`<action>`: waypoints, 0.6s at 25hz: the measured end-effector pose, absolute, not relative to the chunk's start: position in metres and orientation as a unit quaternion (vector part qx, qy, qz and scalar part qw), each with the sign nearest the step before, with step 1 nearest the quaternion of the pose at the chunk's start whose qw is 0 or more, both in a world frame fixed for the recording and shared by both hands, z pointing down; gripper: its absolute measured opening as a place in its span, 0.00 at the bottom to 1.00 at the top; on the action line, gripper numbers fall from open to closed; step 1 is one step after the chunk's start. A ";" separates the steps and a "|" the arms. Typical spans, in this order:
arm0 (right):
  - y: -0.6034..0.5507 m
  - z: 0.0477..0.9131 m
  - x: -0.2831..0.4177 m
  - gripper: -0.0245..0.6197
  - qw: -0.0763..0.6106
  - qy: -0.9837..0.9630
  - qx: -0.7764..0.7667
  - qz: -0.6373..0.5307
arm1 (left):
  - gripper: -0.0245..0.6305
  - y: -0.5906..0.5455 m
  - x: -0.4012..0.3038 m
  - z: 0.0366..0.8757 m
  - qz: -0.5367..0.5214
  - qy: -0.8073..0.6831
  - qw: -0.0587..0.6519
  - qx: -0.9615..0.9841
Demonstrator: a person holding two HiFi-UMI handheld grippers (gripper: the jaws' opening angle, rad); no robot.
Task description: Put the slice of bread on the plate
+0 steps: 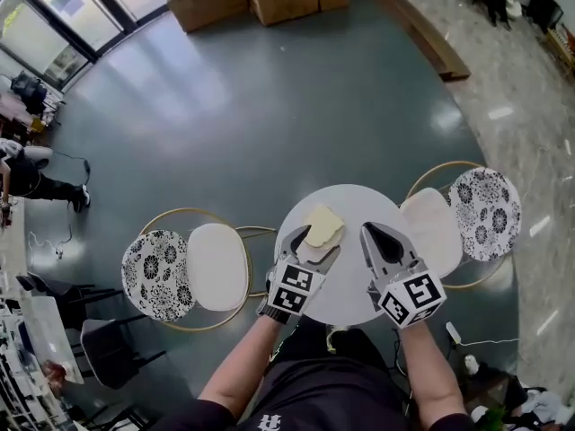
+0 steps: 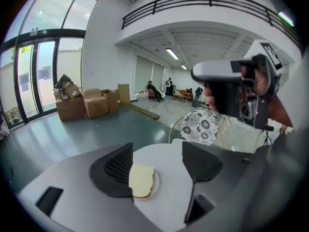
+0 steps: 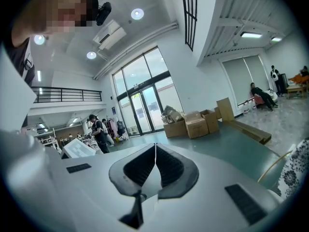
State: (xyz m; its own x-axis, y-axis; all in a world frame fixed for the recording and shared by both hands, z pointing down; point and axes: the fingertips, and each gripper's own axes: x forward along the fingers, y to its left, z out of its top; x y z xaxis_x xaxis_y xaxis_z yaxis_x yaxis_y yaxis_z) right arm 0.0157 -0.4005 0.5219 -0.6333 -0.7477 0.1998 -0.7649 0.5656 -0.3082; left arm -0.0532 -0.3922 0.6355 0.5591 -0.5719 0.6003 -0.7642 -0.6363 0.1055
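**Bread on plate, nearest my left claw**

The bread (image 1: 323, 225) lay flat on the plate (image 2: 155, 185) on the tabletop (image 1: 359, 203), just ahead of and below my left claw (image 1: 312, 248), which was released and empty. My right claw (image 1: 375, 236) was clenched on nothing, slightly farther off.

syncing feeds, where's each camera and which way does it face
Head view: person's head, steeply down at bread slice; both forearms show.
Left gripper view: left hand-held gripper, down at bread; right hand-held gripper shows.
Right gripper view: that gripper, roughly level at cardboard boxes; shut jaws show.
Head and left views share the bread.
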 end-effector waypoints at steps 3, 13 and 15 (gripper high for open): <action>-0.393 0.502 0.012 0.05 0.025 -0.888 0.422 0.180 | 0.42 -0.385 -0.054 0.586 0.229 -0.403 0.156 0.872; -0.360 0.439 -0.001 0.05 0.011 -0.909 0.390 0.146 | 0.05 -0.359 -0.062 0.451 0.100 -0.468 0.085 0.874; -0.353 0.431 -0.002 0.05 0.007 -0.913 0.384 0.141 | 0.05 -0.350 -0.058 0.433 0.083 -0.469 0.074 0.876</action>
State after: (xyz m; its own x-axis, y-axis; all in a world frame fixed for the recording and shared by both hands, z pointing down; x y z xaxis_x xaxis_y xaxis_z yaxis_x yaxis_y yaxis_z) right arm -0.0021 -0.3534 0.4312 -0.7055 -0.6985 0.1200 -0.7022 0.6659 -0.2522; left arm -0.0580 -0.3497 0.4333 0.5463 -0.8097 0.2145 -0.8341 -0.5492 0.0511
